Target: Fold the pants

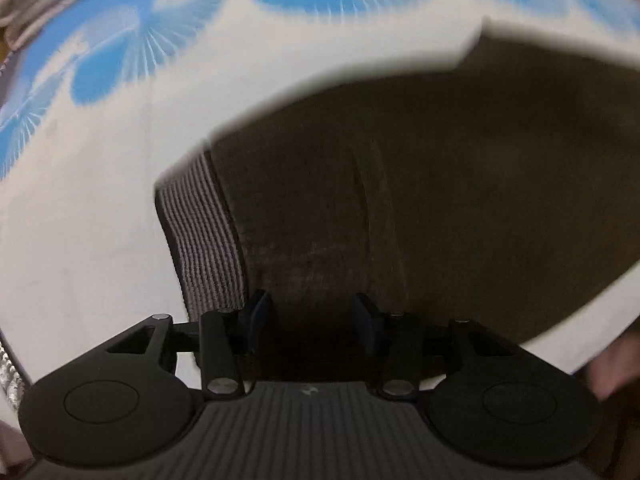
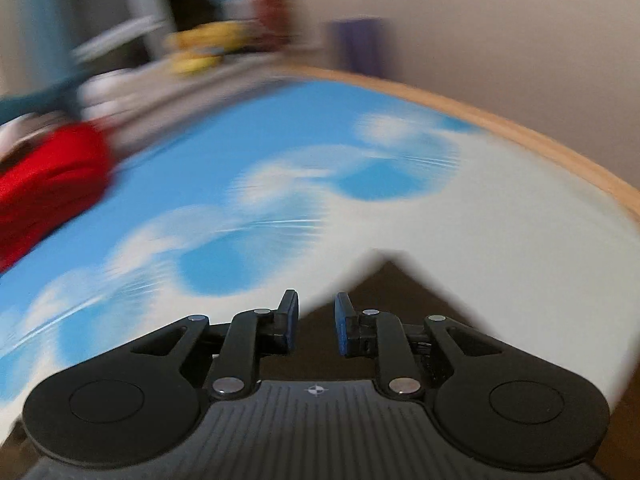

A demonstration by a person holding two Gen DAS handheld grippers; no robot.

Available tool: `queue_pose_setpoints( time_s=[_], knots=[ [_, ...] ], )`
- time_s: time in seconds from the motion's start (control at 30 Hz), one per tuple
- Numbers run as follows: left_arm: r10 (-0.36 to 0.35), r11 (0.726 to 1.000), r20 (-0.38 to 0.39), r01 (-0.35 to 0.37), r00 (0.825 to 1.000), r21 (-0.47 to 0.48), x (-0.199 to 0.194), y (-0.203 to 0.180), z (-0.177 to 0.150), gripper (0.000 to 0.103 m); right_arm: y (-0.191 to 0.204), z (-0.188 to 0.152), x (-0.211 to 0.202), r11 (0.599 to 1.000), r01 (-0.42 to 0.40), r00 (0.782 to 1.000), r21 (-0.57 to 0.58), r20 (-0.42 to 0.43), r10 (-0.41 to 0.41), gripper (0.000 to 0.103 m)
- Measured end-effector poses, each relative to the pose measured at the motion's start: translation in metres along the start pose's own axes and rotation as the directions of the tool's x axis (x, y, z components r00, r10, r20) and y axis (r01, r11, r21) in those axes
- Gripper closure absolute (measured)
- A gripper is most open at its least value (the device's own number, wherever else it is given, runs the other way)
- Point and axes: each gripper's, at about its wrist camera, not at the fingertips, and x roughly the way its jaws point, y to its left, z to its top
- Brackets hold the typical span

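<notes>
Brown pants point(image 1: 440, 200) lay flat on a bed sheet point(image 1: 100, 220) printed white with blue petals; their grey ribbed waistband point(image 1: 204, 240) faced the left of the left wrist view, and the cloth spread away to the right, where a stepped edge suggested layers already laid over one another. In the right wrist view only a pointed corner of the same garment point(image 2: 384, 284) showed, just beyond the tool.

The left gripper point(image 1: 310, 316) pointed steeply down over the cloth beside the waistband. Its jaws stood apart, with nothing visibly pinched between the blue pads point(image 1: 256, 312). The right gripper point(image 2: 316, 320) likewise stood released, its narrow gap empty, above the corner rather than on it. Heavy blur marked this view.

Judged from this layout, the step in hand was a re-grasp before the next fold. To do it well, the left jaws should descend squarely onto the waistband edge and take all layers together, since a partial bite would let the lower layer drag. The right gripper should seize the far corner similarly. Both should lift little and travel in parallel, so the crease stays straight.

A red bundle point(image 2: 48, 184) and the wooden bed frame point(image 2: 560, 148) lay well apart.
</notes>
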Motion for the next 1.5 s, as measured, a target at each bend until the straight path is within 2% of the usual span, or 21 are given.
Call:
queue_pose_setpoints(
  time_s=[0.07, 0.17, 0.23, 0.37, 0.53, 0.67, 0.77, 0.97, 1.03, 1.07, 1.1, 1.13, 1.2, 1.23, 1.27, 1.3, 1.33, 1.37, 1.4, 1.43, 1.5],
  knots=[
    [0.009, 1.0, -0.007, -0.009, 1.0, -0.019, -0.004, -0.001, 0.002, 0.052, 0.038, -0.003, 0.007, 0.985, -0.157, 0.988, -0.075, -0.025, 0.155, 0.082],
    [0.012, 0.999, 0.011, -0.012, 1.0, -0.031, -0.013, -0.004, 0.003, 0.05, 0.088, -0.007, 0.018, 0.927, -0.35, 0.934, -0.132, -0.116, 0.337, 0.082],
    [0.017, 0.999, 0.054, -0.015, 0.998, -0.031, -0.021, -0.006, 0.007, 0.05, 0.12, -0.011, 0.029, 0.888, -0.435, 0.894, -0.15, -0.184, 0.407, 0.082],
    [-0.049, 0.993, 0.135, 0.062, 0.99, -0.097, -0.033, 0.0, 0.014, 0.05, 0.187, -0.026, 0.056, 0.805, -0.565, 0.804, -0.181, -0.338, 0.489, 0.082],
    [-0.082, 0.982, 0.152, 0.105, 0.985, -0.154, -0.034, 0.004, 0.027, 0.05, 0.261, -0.058, 0.07, 0.698, -0.683, 0.694, -0.218, -0.494, 0.525, 0.076],
    [-0.081, 0.984, 0.142, 0.102, 0.986, -0.144, -0.032, -0.003, 0.037, 0.05, 0.315, -0.081, 0.079, 0.635, -0.737, 0.63, -0.232, -0.577, 0.52, 0.061],
    [-0.084, 0.986, 0.137, 0.102, 0.987, -0.131, -0.029, -0.007, 0.043, 0.05, 0.348, -0.098, 0.099, 0.612, -0.757, 0.594, -0.229, -0.632, 0.497, 0.054],
    [-0.085, 0.983, 0.134, 0.105, 0.987, -0.148, -0.024, -0.002, 0.048, 0.05, 0.379, -0.135, 0.141, 0.608, -0.769, 0.516, -0.197, -0.753, 0.409, 0.053],
    [-0.081, 0.983, 0.134, 0.101, 0.988, -0.151, -0.025, 0.001, 0.049, 0.05, 0.385, -0.142, 0.148, 0.594, -0.783, 0.487, -0.186, -0.777, 0.399, 0.059],
    [-0.08, 0.983, 0.134, 0.1, 0.988, -0.151, -0.025, 0.001, 0.05, 0.05, 0.388, -0.143, 0.149, 0.576, -0.798, 0.467, -0.177, -0.786, 0.406, 0.081],
    [-0.08, 0.983, 0.133, 0.1, 0.988, -0.151, -0.024, 0.002, 0.051, 0.05, 0.392, -0.14, 0.147, 0.554, -0.812, 0.459, -0.184, -0.788, 0.411, 0.09],
    [-0.081, 0.984, 0.134, 0.101, 0.988, -0.149, -0.024, 0.002, 0.052, 0.05, 0.393, -0.133, 0.143, 0.526, -0.829, 0.454, -0.189, -0.776, 0.437, 0.092],
    [-0.085, 0.984, 0.137, 0.105, 0.987, -0.145, -0.024, 0.001, 0.054, 0.05, 0.392, -0.108, 0.136, 0.479, -0.869, 0.408, -0.121, -0.723, 0.558, 0.093],
    [-0.087, 0.984, 0.139, 0.106, 0.987, -0.142, -0.024, 0.0, 0.055, 0.05, 0.391, -0.099, 0.137, 0.495, -0.861, 0.426, -0.115, -0.694, 0.58, 0.092],
    [-0.087, 0.985, 0.14, 0.106, 0.986, -0.137, -0.024, -0.001, 0.055, 0.05, 0.39, -0.095, 0.137, 0.533, -0.831, 0.492, -0.16, -0.657, 0.571, 0.092],
    [-0.086, 0.986, 0.139, 0.105, 0.987, -0.133, -0.023, -0.002, 0.055, 0.05, 0.388, -0.093, 0.135, 0.58, -0.777, 0.591, -0.246, -0.605, 0.535, 0.089],
    [-0.083, 0.986, 0.138, 0.102, 0.987, -0.132, -0.023, -0.002, 0.055, 0.05, 0.385, -0.092, 0.135, 0.622, -0.714, 0.673, -0.321, -0.557, 0.486, 0.089],
    [-0.082, 0.986, 0.138, 0.1, 0.987, -0.133, -0.023, -0.002, 0.055, 0.05, 0.38, -0.091, 0.139, 0.657, -0.676, 0.707, -0.335, -0.546, 0.45, 0.089],
    [-0.083, 0.986, 0.14, 0.102, 0.987, -0.133, -0.024, -0.003, 0.055, 0.05, 0.374, -0.089, 0.144, 0.678, -0.668, 0.702, -0.308, -0.562, 0.436, 0.089],
    [-0.084, 0.986, 0.144, 0.103, 0.986, -0.132, -0.025, -0.004, 0.055, 0.05, 0.367, -0.087, 0.148, 0.687, -0.674, 0.684, -0.274, -0.584, 0.438, 0.089],
    [-0.084, 0.986, 0.149, 0.103, 0.985, -0.127, -0.027, -0.004, 0.054, 0.05, 0.356, -0.081, 0.146, 0.671, -0.701, 0.651, -0.241, -0.601, 0.464, 0.088]
  ],
)
